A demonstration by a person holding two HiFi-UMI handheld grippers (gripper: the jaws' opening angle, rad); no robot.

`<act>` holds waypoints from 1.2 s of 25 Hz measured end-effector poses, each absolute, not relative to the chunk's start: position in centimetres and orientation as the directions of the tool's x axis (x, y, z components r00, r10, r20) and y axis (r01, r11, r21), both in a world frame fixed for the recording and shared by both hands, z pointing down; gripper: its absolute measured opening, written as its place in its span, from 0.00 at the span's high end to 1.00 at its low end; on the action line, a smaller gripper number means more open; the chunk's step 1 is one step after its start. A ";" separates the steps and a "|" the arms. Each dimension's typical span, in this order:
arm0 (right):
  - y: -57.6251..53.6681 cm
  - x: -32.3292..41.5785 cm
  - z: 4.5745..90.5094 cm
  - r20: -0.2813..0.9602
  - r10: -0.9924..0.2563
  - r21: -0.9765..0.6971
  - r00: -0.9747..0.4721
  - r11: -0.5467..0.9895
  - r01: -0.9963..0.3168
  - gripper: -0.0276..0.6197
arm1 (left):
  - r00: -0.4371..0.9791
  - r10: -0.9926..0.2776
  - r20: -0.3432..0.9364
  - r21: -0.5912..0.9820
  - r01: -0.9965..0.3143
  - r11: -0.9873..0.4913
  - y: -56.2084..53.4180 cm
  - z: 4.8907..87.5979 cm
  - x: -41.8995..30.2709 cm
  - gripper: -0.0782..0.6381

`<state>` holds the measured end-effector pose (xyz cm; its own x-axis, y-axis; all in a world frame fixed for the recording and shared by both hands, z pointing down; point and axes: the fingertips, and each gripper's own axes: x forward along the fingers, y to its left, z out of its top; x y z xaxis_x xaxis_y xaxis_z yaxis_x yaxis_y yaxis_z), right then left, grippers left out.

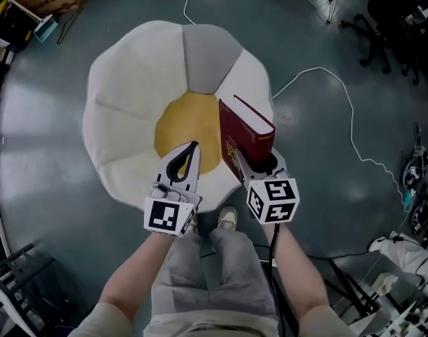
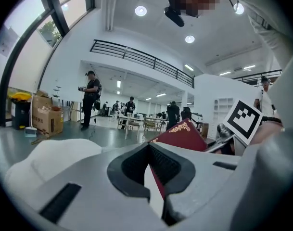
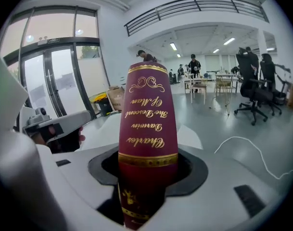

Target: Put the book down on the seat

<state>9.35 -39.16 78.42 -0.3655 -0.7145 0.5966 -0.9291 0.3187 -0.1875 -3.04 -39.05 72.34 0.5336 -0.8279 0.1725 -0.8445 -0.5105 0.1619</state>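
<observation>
Maroon book: hardback with gold script on its spine [image 1: 246, 135] [image 3: 147, 124], standing on end over the seat's right half, at the rim of the yellow middle. Whether its lower end touches the cushion, I can't tell.
Seat: big round flower-shaped cushion [image 1: 122, 104], white petals, one grey petal at the far side, yellow centre.
Right gripper: [image 1: 252, 161] clamped across the book's near end, spine facing its own camera, jaws held part-way apart by the book's thickness. Firm bite, by the look of it.
Left gripper: [image 1: 190, 149] jaws closed tip to tip, nothing between them. It hangs over the seat's near side at the yellow middle, just left of the book and clear of it.
Step in hand: my read is that the book is being brought onto the seat and is not yet laid flat.
Doing it well: aim for the seat's middle, not the soft right-hand petal. Tip the book over onto a cover, so it rests flat before the jaws part.
Spare gripper: keep it off the landing spot, or use its closed tips to steady the cover.
Risk: let go while upright on that padding and it will likely topple towards the seat's right rim.
</observation>
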 end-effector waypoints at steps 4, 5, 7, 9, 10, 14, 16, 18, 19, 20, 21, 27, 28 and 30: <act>-39.4 9.6 87.7 0.645 -0.662 -0.246 -0.383 0.294 -0.923 0.62 | 0.511 -0.834 0.207 0.188 -0.858 -0.478 -40.1 80.4 -2.9 0.88; -39.5 9.8 90.0 0.657 -0.650 -0.252 -0.382 0.289 -0.924 0.62 | 0.511 -0.832 0.214 0.185 -0.858 -0.479 -40.3 82.6 -2.6 0.88; -39.7 10.4 94.5 0.679 -0.630 -0.264 -0.377 0.270 -0.926 0.62 | 0.516 -0.825 0.232 0.176 -0.856 -0.486 -40.7 87.0 -2.0 0.88; -39.6 10.7 98.6 0.691 -0.615 -0.291 -0.380 0.245 -0.925 0.62 | 0.526 -0.811 0.257 0.174 -0.850 -0.497 -40.7 91.2 -1.5 0.89; -39.6 10.8 100.4 0.693 -0.607 -0.315 -0.389 0.231 -0.921 0.62 | 0.531 -0.803 0.270 0.174 -0.847 -0.502 -40.7 93.1 -1.3 0.88; -39.3 10.4 106.3 0.702 -0.560 -0.408 -0.440 0.191 -0.893 0.62 | 0.538 -0.780 0.320 0.177 -0.842 -0.509 -40.5 99.6 -1.1 0.88; -38.9 10.6 108.8 0.714 -0.534 -0.422 -0.452 0.188 -0.887 0.62 | 0.526 -0.779 0.342 0.180 -0.850 -0.495 -40.0 102.4 -1.1 0.88; -38.7 11.1 110.6 0.707 -0.536 -0.448 -0.461 0.165 -0.878 0.62 | 0.527 -0.769 0.363 0.189 -0.849 -0.493 -39.6 104.4 -0.6 0.89; -38.8 11.6 111.1 0.693 -0.552 -0.467 -0.463 0.145 -0.872 0.61 | 0.530 -0.763 0.369 0.193 -0.847 -0.495 -39.5 105.1 -0.3 0.88; -39.1 12.2 111.6 0.684 -0.567 -0.479 -0.459 0.125 -0.869 0.61 | 0.533 -0.759 0.374 0.197 -0.845 -0.496 -39.5 105.7 -0.1 0.88; -39.5 12.8 112.1 0.684 -0.577 -0.477 -0.446 0.109 -0.872 0.61 | 0.533 -0.757 0.378 0.200 -0.846 -0.495 -39.6 106.1 0.0 0.88; -39.8 16.3 113.7 0.747 -0.598 -0.290 -0.291 0.101 -0.952 0.46 | 0.542 -0.755 0.369 0.226 -0.840 -0.493 -39.9 105.6 0.6 0.89; -39.6 17.1 113.7 0.761 -0.596 -0.246 -0.254 0.096 -0.964 0.43 | 0.548 -0.752 0.367 0.226 -0.836 -0.499 -39.9 105.2 0.8 0.88; -39.0 18.6 113.5 0.785 -0.587 -0.189 -0.199 0.080 -0.979 0.37 | 0.556 -0.744 0.370 0.217 -0.830 -0.513 -39.8 104.5 1.2 0.88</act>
<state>18.60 -38.96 113.47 -0.1993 -0.5871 0.7846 -0.9787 0.0797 -0.1890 1.16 -39.79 104.53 0.5565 -0.7441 0.3696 -0.8304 -0.5130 0.2173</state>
